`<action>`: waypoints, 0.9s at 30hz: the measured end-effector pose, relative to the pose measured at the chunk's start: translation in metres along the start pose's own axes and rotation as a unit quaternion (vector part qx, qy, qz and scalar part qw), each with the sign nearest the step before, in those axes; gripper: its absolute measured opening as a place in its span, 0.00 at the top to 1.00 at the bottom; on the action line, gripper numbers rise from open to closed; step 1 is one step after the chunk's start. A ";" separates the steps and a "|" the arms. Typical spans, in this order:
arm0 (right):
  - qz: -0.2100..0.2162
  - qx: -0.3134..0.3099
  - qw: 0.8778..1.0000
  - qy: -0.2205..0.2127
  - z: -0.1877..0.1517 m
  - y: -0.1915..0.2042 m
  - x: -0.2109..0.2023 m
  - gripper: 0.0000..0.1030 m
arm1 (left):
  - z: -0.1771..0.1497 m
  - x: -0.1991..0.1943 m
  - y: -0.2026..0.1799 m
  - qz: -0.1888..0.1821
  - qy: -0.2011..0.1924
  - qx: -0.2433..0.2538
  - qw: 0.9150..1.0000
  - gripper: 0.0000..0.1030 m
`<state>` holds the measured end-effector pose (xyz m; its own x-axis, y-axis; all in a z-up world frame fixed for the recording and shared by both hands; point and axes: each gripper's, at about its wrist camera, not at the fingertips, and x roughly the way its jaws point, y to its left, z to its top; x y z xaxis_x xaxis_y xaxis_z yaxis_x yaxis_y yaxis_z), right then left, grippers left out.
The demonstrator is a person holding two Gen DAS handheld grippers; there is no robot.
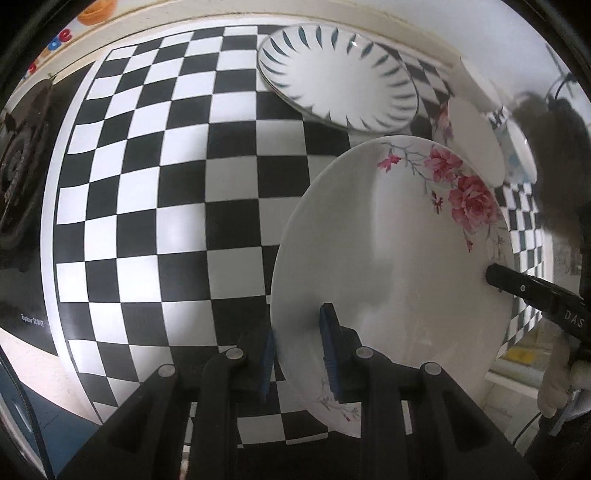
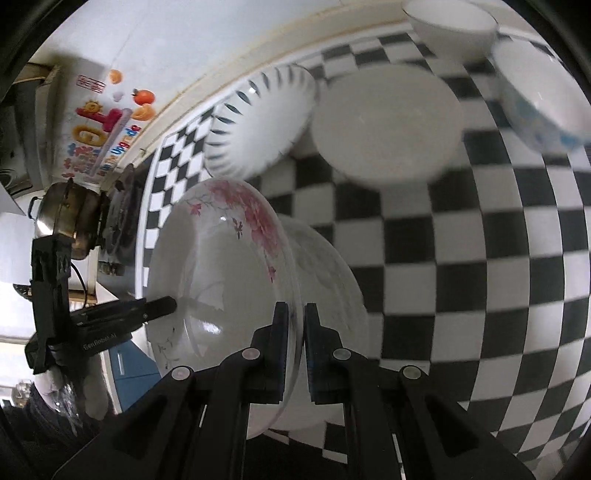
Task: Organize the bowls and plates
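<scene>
- White porcelain plate with pink rose print [image 1: 391, 258] is held in the air over the black-and-white checkered mat [image 1: 166, 192], tilted, gripped from two sides.
- Left gripper [image 1: 299, 343]: jaws narrow, blue pads pinching the plate's near rim, one pad on the face, one behind.
- Right gripper [image 2: 295, 325]: jaws nearly together, clamped on the plate's rim at the opposite edge. In the left wrist view its black finger [image 1: 517, 286] shows touching the plate's right rim.
- In the right wrist view the rose plate [image 2: 221, 273] looks deep-welled; a second pale rounded surface sits directly behind it, cannot tell whether it is the plate's own underside or another dish.
- White plate with dark blue leaf strokes round the rim [image 1: 340, 77] lies on the mat near the far edge, apart from the held plate; something thin sits under it, probably another plate.
- Plain white plate [image 2: 388, 122] rests on the mat just beside the blue-stroke plate.
- White bowl [image 2: 454, 26] at the far edge of the mat; bowl with light blue pattern [image 2: 543, 92] near it, blurred.
- Beyond the mat: gas burner [image 1: 18, 173] at the left, metal pot [image 2: 66, 214], wall with colourful fruit stickers [image 2: 107, 122].
</scene>
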<state>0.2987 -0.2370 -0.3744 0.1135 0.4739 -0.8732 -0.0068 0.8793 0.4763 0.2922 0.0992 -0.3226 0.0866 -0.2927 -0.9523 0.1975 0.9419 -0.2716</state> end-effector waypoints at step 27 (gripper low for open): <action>-0.100 -0.042 0.992 0.067 -0.008 0.011 0.032 0.86 | -0.005 0.035 -0.050 0.084 0.024 0.029 0.996 0.79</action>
<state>0.2943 -0.2121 -0.3976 -0.0119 0.2863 -0.9581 -0.0808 0.9547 0.2863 0.2801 0.0426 -0.3427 0.0776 -0.1226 -0.9894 0.2406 0.9654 -0.1008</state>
